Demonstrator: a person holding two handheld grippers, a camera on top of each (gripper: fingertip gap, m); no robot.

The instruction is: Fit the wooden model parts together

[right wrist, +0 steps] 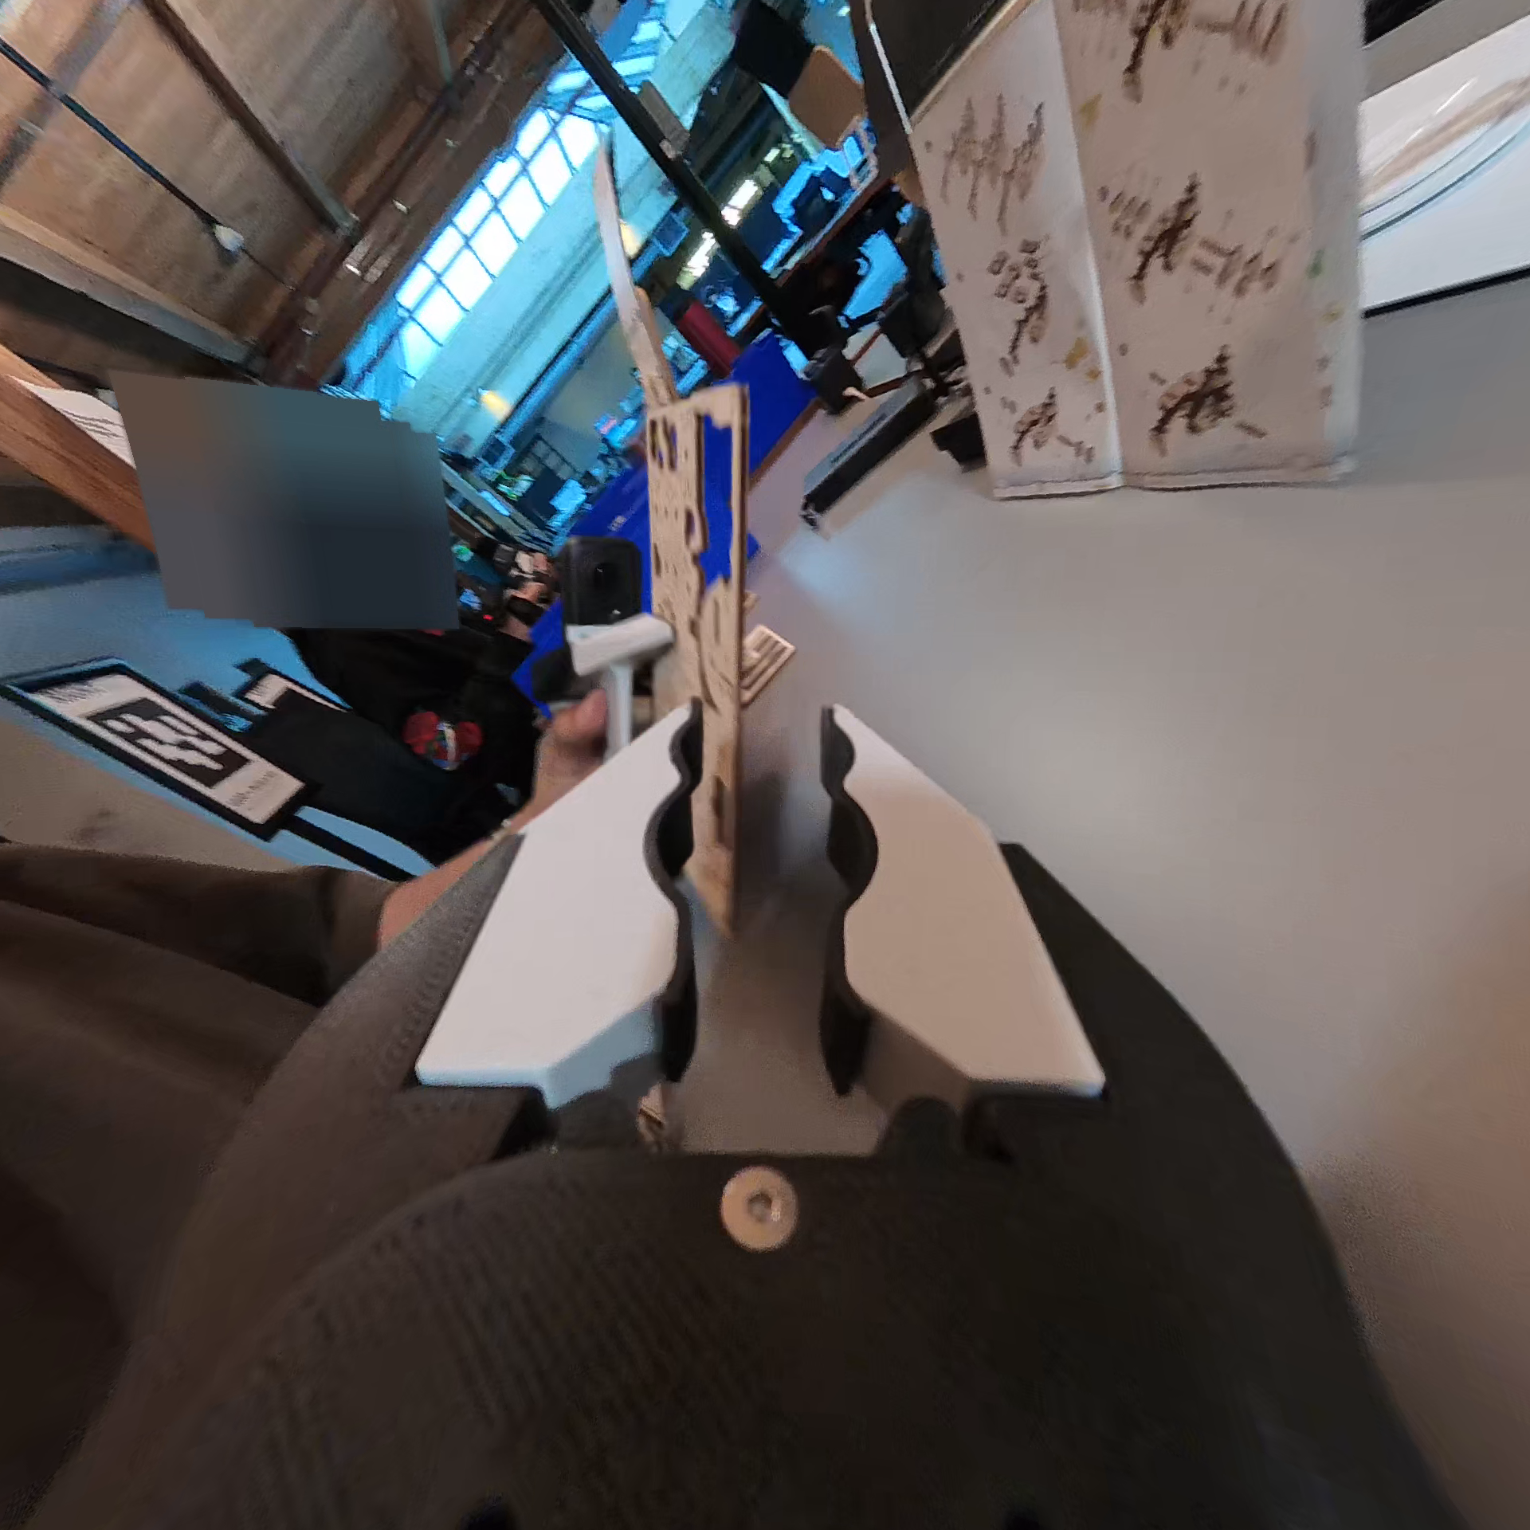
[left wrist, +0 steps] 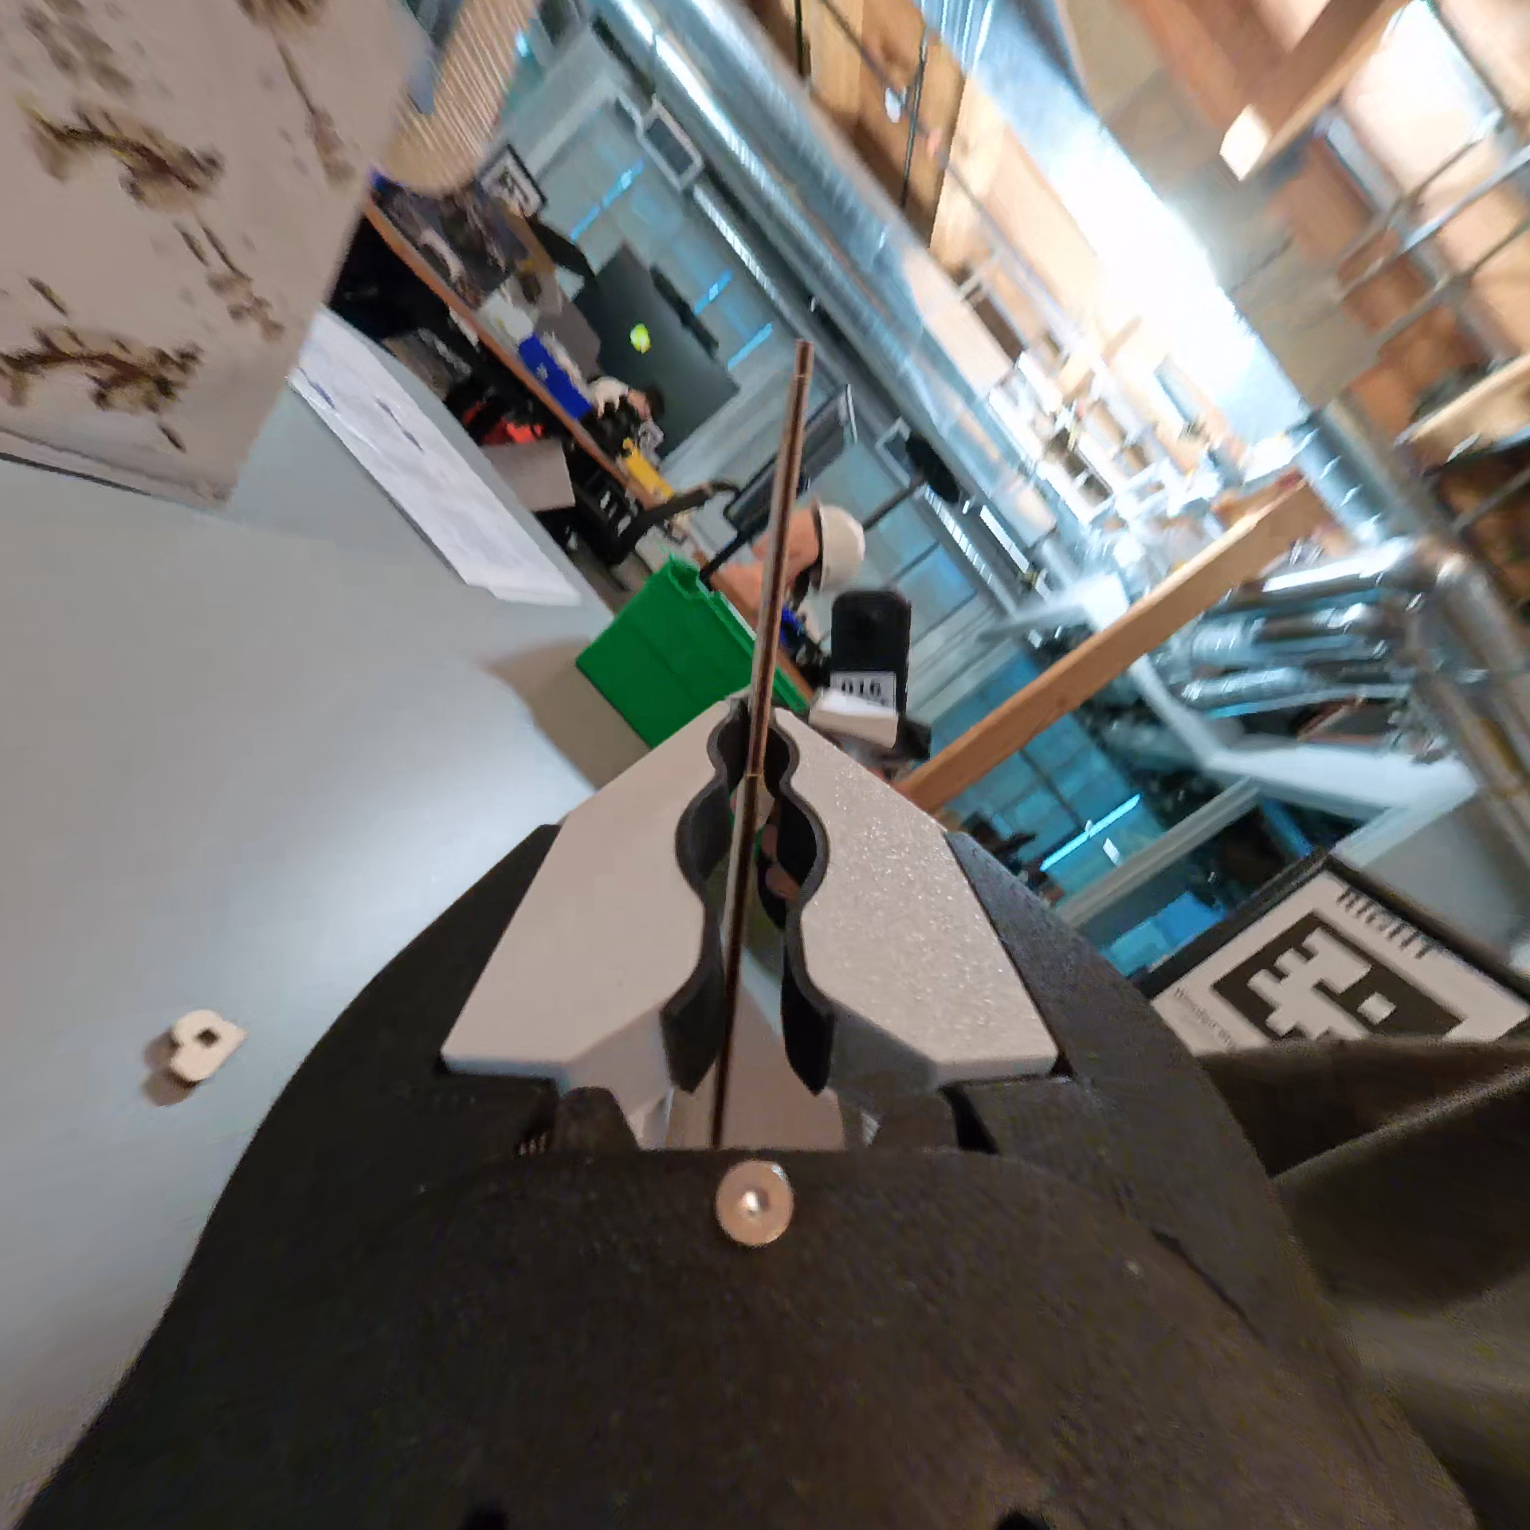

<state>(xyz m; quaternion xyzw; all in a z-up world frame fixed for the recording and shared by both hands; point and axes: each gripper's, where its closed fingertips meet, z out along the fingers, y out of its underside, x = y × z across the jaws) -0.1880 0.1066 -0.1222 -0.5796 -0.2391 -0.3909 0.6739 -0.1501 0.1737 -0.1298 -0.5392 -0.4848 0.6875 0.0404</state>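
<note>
My left gripper [left wrist: 753, 714] is shut on a thin wooden sheet [left wrist: 774, 546], seen edge-on and sticking out beyond the fingertips, lifted above the grey table [left wrist: 248, 745]. In the right wrist view the same sheet [right wrist: 704, 579], with several cut-out shapes, stands between the fingers of my right gripper [right wrist: 762, 720]. The right jaws are apart; the sheet lies against the left finger [right wrist: 596, 894], with a gap to the right finger [right wrist: 935, 902]. The other gripper shows beyond the sheet in each view [left wrist: 865, 662] [right wrist: 604, 613]. A small loose wooden part [left wrist: 194, 1045] lies on the table at left.
A patterned white box [left wrist: 149, 207] [right wrist: 1159, 248] stands on the table [right wrist: 1076, 704]. A white paper sheet [left wrist: 414, 464] and a green bin [left wrist: 671, 654] lie farther back. Another flat wooden piece [right wrist: 766, 654] lies on the table behind the sheet. A person's sleeve [right wrist: 165, 993] is at left. Some 9 centimeters of space lies between my two pairs of fingers.
</note>
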